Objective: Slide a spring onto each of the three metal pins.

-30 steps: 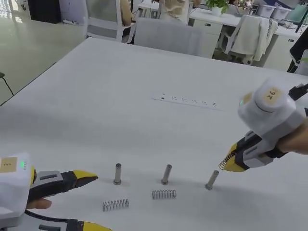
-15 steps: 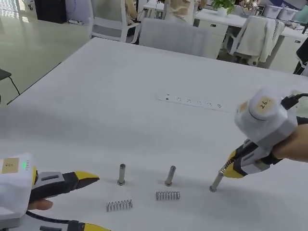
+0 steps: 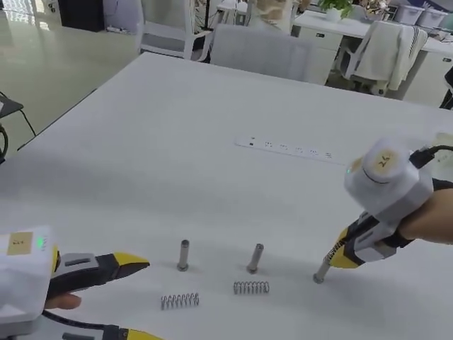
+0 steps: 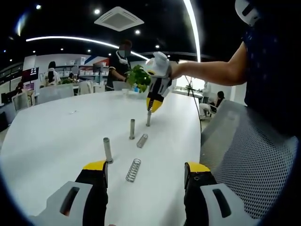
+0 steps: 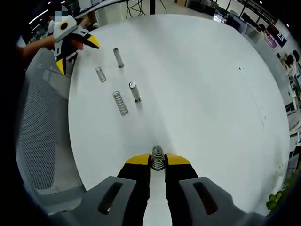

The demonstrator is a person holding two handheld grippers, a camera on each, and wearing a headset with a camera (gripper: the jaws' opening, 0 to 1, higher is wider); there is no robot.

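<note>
- While the right gripper (image 3: 339, 256) points down at the table (image 3: 212, 127), its jaws are pinched on a spring (image 5: 158, 156), whose coils stick out past the yellow tips
- Straight below that tip stands the right pin (image 3: 321, 272); the held spring's free end meets the pin's top, but I cannot tell whether it has gone over it
- Off to this gripper's left stand the middle pin (image 3: 255, 258) and, further along, the left pin (image 3: 183, 255), both upright and bare
- A loose spring (image 3: 251, 287) lies flat just beside the middle pin, and a second loose spring (image 3: 180, 301) lies flat near the left pin
- The left gripper (image 4: 146, 168) hovers low over the table, jaws spread wide with nothing between them; in its own view the second loose spring lies just ahead of the tips, with the left pin slightly to its left
- Beyond the pins, well apart from both grippers, a white power strip (image 3: 290, 149) lies on the table
</note>
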